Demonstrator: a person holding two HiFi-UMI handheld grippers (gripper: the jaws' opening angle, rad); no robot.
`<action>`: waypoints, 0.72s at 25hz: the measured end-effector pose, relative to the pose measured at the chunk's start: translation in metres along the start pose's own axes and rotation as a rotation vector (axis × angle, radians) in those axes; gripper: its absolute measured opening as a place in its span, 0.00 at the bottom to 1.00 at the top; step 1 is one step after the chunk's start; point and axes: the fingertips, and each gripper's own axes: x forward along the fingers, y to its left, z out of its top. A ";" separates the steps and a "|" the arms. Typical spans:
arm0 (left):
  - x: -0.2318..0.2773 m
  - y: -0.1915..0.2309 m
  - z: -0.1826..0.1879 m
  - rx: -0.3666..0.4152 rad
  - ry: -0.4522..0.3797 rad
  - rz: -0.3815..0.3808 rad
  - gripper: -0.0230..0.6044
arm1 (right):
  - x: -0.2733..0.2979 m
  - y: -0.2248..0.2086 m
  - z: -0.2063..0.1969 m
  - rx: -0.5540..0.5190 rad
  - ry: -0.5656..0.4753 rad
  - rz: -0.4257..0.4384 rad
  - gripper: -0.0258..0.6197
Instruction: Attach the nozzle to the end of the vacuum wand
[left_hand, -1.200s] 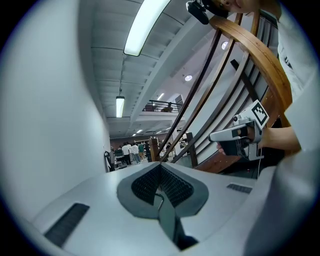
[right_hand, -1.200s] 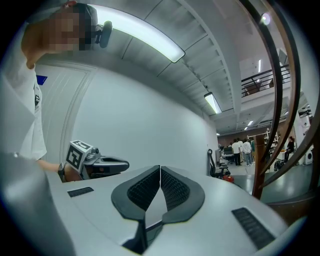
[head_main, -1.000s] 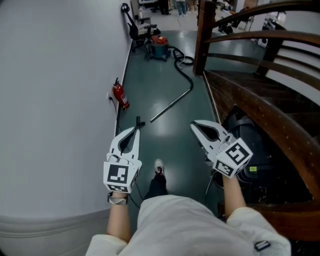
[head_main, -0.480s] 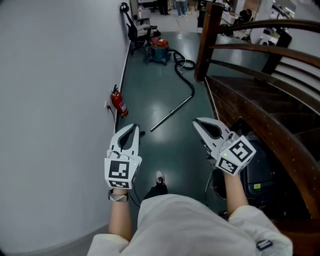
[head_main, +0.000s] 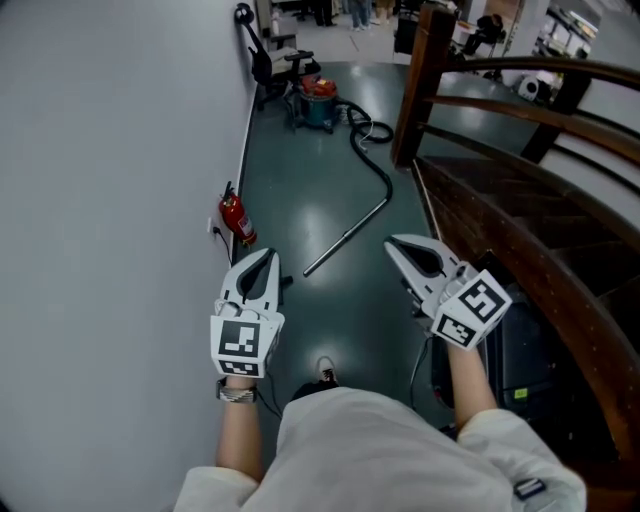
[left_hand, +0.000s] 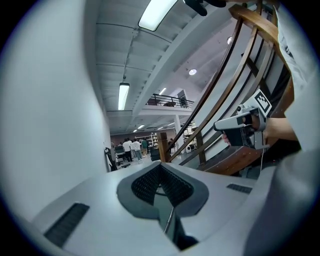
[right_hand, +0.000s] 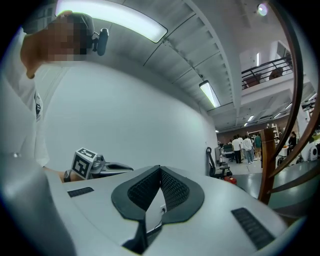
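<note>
The left tool (head_main: 266, 256) and the right tool (head_main: 394, 245) are held level, jaws fully together, with nothing gripped. The long silver metal vacuum wand (head_main: 345, 237) lies on the dark green floor (head_main: 320, 190) ahead, well apart from both. A small black piece (head_main: 287, 281) beside the left tool may be the nozzle, though this cannot be told. The approach is judged to be in hand. Next, both tools must be lowered and opened.

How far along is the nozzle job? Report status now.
Done: nothing; the vacuum wand lies on the floor, near end bare. In hand: nothing; left gripper and right gripper are shut, empty, short of it. Left: find the nozzle, pick up both, join them.
</note>
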 end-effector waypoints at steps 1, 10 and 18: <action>0.006 0.004 -0.001 0.000 0.002 -0.005 0.03 | 0.005 -0.004 0.001 0.001 0.000 -0.002 0.08; 0.045 0.035 -0.011 -0.006 0.017 -0.026 0.03 | 0.046 -0.031 -0.005 -0.003 0.018 -0.011 0.08; 0.064 0.063 -0.027 -0.015 0.036 -0.033 0.03 | 0.082 -0.042 -0.016 -0.002 0.042 -0.006 0.08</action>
